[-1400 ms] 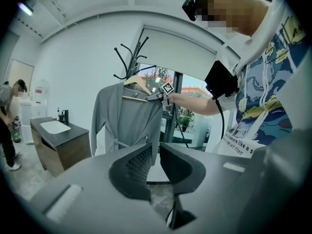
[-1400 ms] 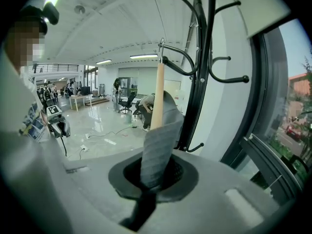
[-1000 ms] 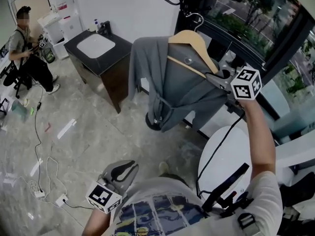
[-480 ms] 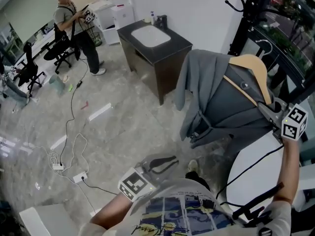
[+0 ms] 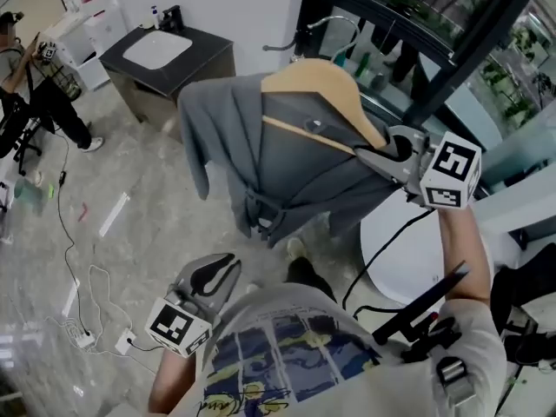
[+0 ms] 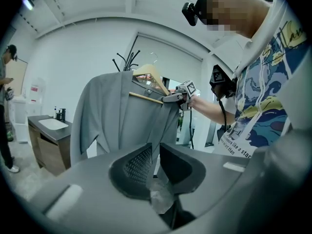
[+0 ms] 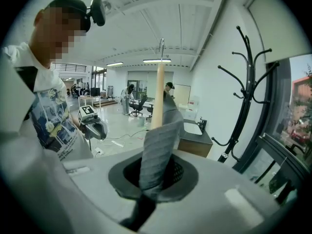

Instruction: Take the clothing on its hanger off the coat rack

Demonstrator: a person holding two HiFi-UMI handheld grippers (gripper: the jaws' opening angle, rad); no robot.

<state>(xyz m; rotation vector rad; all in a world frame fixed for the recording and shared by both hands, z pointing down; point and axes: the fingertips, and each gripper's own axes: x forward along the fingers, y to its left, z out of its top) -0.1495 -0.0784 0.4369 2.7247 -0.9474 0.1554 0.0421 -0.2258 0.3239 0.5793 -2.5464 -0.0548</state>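
Observation:
A grey garment [image 5: 287,159] hangs on a wooden hanger [image 5: 317,85], held up in the air at chest height. My right gripper [image 5: 372,153] is shut on the hanger's right shoulder end, with grey cloth [image 7: 157,147] pinched between the pads. In the right gripper view the hanger's metal hook [image 7: 162,45] rests on nothing. The black coat rack [image 7: 246,82] stands apart to the right. My left gripper [image 5: 217,272] hangs low by my waist, shut and empty, its jaws [image 6: 155,160] pointing up at the garment [image 6: 119,113].
A dark cabinet with a white sink [image 5: 165,55] stands against the far wall. Another person [image 5: 22,85] stands at the far left. Cables and a power strip [image 5: 78,320] lie on the floor. A round white tabletop [image 5: 408,250] is below my right arm, with windows [image 5: 452,24] beyond.
The head view has swung round, so the sink and the other person shift in it. My right gripper keeps its hold on the hanger end. The left gripper stays low.

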